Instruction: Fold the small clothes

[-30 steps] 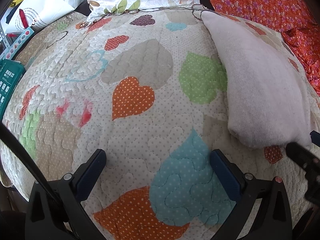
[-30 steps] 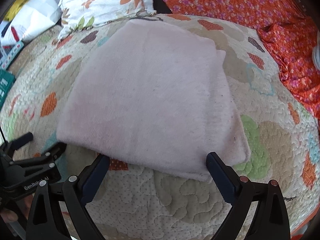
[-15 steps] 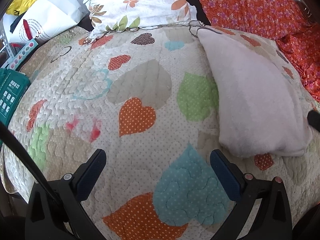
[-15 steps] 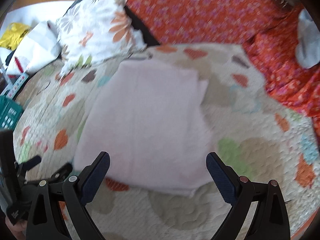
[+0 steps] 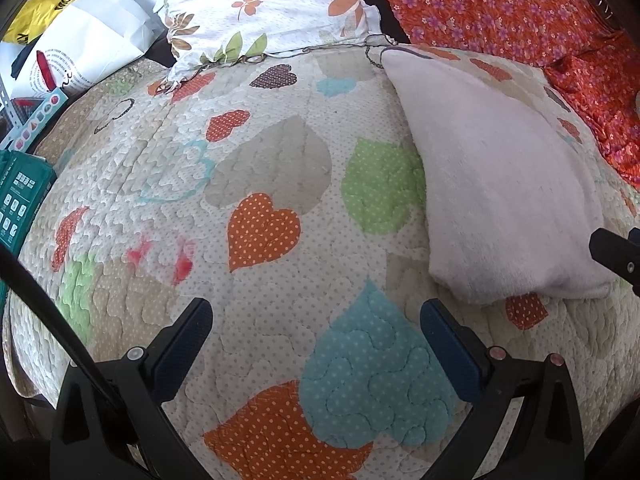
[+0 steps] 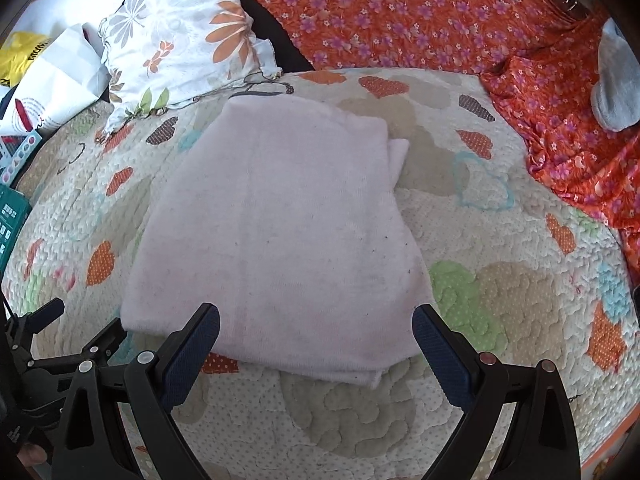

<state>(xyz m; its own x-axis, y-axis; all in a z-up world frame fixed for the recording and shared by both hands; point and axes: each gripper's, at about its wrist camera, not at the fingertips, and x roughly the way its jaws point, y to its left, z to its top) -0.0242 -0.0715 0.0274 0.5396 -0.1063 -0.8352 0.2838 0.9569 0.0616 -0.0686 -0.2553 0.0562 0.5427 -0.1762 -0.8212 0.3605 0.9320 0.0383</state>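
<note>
A pale pink garment (image 6: pixel 280 232) lies folded into a flat rectangle on the heart-patterned quilt (image 6: pixel 500 240). In the left wrist view it (image 5: pixel 500 184) lies to the right. My right gripper (image 6: pixel 316 330) is open and empty, held just above the garment's near edge. My left gripper (image 5: pixel 316 320) is open and empty over bare quilt (image 5: pixel 260 200), left of the garment. The right gripper's tip (image 5: pixel 616 252) shows at the left view's right edge. The left gripper (image 6: pixel 68 340) shows at the right view's lower left.
A floral pillow (image 6: pixel 180 48) and an orange flowered cloth (image 6: pixel 400 12) lie at the back. A white bag (image 5: pixel 84 48) and a teal box (image 5: pixel 20 196) sit at the left. A grey item (image 6: pixel 616 84) lies at the far right.
Both grippers have drawn back and up from the folded garment, so more of the bed shows. The garment has stayed still. Both jaws have stayed open.
</note>
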